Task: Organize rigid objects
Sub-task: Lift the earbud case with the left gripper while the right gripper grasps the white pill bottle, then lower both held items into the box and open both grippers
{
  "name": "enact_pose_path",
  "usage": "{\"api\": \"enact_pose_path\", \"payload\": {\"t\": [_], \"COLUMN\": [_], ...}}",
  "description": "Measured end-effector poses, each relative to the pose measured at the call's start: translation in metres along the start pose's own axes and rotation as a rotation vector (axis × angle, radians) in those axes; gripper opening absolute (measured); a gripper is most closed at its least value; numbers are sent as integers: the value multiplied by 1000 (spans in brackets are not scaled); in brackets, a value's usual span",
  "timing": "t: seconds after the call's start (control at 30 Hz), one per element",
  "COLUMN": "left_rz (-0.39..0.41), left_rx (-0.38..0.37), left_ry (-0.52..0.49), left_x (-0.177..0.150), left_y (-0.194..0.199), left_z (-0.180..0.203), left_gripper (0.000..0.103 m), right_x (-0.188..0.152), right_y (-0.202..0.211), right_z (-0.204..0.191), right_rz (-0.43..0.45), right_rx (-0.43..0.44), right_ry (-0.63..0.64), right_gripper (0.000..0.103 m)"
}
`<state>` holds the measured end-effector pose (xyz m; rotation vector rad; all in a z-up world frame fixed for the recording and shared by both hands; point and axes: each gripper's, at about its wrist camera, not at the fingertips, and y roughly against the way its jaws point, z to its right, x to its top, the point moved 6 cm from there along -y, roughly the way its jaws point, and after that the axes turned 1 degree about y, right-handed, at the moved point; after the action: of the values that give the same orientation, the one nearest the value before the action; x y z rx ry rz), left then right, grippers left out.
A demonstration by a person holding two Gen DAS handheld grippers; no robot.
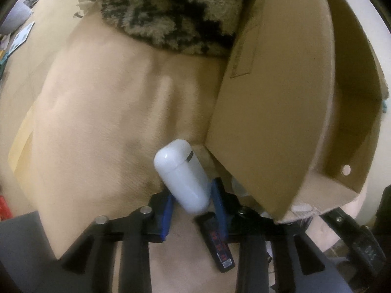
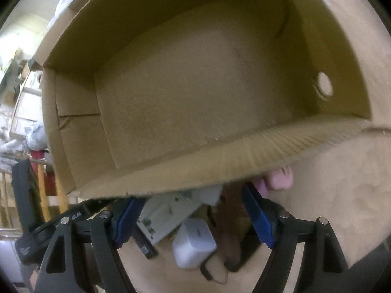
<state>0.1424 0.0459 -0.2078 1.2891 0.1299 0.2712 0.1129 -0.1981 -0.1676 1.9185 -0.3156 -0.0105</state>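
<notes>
Gripping a white earbud case (image 1: 182, 175) between its blue pads (image 1: 220, 205), the left gripper (image 1: 193, 207) appears at lower centre of the left wrist view, jaws clamped on the case's lower half. The case tilts up and to the left over a tan plush surface (image 1: 102, 112). A cardboard box (image 1: 281, 112) fills the right of that frame, just beside the case, with a fuzzy leopard-print fabric (image 1: 171, 12) at top centre. A black stick-shaped device (image 1: 217, 244) lies below the case. In the right wrist view, the right gripper (image 2: 195, 217) has its jaws spread apart, gripping nothing; the box's empty interior (image 2: 195, 85) fills the frame above them. A white cube-shaped charger (image 2: 194, 243) and a pale flat box (image 2: 168, 210) lie between the fingers at lower centre.
</notes>
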Motion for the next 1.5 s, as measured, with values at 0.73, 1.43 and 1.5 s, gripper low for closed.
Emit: {"api": "enact_pose_path", "payload": {"t": [0.73,1.43,1.5], "left_rz": [235,372,359], "left_rx": [162,183,195], "left_ry": [-196,-413,-432], "left_x": [-30,-17,-11], "left_y": [70,101,89], "left_z": [1,124,132], "left_gripper": [18,18,18], "right_x": [-28,55,61], "right_y": [36,75,63], "right_z": [-1,-17,-13], "right_rz": [57,157,144], "right_rx": [73,5,-17], "right_ry": [96,283,284], "right_gripper": [55,55,55]}}
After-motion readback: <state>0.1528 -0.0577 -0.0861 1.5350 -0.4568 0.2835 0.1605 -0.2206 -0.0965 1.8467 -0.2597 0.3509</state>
